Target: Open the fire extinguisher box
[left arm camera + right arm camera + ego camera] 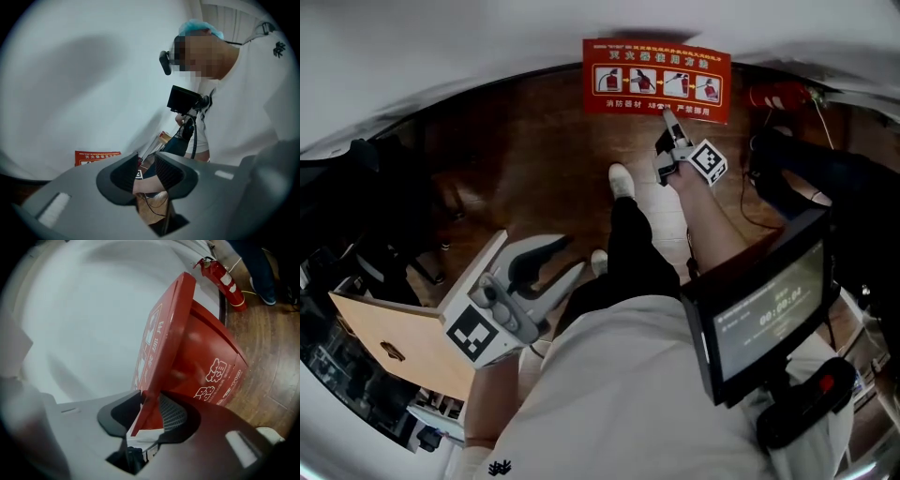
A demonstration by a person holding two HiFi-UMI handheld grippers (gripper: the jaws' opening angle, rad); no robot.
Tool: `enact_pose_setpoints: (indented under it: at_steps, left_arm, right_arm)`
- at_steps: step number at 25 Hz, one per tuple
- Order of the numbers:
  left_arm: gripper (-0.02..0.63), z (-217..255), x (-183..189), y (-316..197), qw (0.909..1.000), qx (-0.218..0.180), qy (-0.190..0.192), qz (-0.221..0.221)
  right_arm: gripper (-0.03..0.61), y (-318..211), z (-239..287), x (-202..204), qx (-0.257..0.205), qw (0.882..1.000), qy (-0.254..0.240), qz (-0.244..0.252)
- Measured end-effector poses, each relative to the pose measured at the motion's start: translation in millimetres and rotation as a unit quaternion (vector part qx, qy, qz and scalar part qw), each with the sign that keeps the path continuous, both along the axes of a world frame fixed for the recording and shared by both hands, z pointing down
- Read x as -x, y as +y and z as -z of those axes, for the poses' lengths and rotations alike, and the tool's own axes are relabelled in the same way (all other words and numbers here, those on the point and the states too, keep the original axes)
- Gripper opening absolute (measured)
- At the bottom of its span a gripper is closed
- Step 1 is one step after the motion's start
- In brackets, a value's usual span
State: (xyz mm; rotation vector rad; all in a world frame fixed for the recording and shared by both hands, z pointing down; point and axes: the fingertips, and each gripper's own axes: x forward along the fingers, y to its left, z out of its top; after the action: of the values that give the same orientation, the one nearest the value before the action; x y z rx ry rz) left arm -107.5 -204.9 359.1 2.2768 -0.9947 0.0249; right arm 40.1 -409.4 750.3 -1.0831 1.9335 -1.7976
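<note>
my right gripper (pixel 149 404) — jaws pinched on the lid (pixel 161 338) edge, to lever it off the box (pixel 206 357) | box at 12 o'clock, against the wall, lid part-raised | my left gripper (pixel 551 265) at 7 o'clock — jaws apart, empty, out of the lid's way

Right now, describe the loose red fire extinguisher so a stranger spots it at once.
Start where the white wall meets the brown wooden floor. Beyond the red box with white lettering rests the red cylindrical extinguisher. Unlike the flat-sided box, it is slim, round and white-banded.
</note>
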Motion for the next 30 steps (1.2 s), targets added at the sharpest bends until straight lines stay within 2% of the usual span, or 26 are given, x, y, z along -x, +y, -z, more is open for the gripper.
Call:
enact_pose_setpoints:
  at_steps: [5, 13, 20, 30]
  left_arm:
    - [0.103, -1, -7, -4, 0.9997, -0.023, 0.004, -0.005]
    - [0.103, 5, -5, -17, 0.9992, -0.039, 0.002, 0.004]
    - [0.103, 3, 7, -11, 0.9988, -0.043, -0.008, 0.022]
    - [0.103, 10, 12, -6, 0.9979, -0.034, -0.016, 0.052]
  right_arm:
    - [0.089, 8, 44, 5, -0.008, 0.999, -0.052, -0.007]
    - [0.051, -70, 137, 18, -0.110, 0.993, -0.047, 0.020]
    - [0.051, -144, 159, 27, -0.151, 0.988, -0.040, -0.003]
    - [0.049, -199, 166, 30, -0.176, 0.984, -0.028, -0.009]
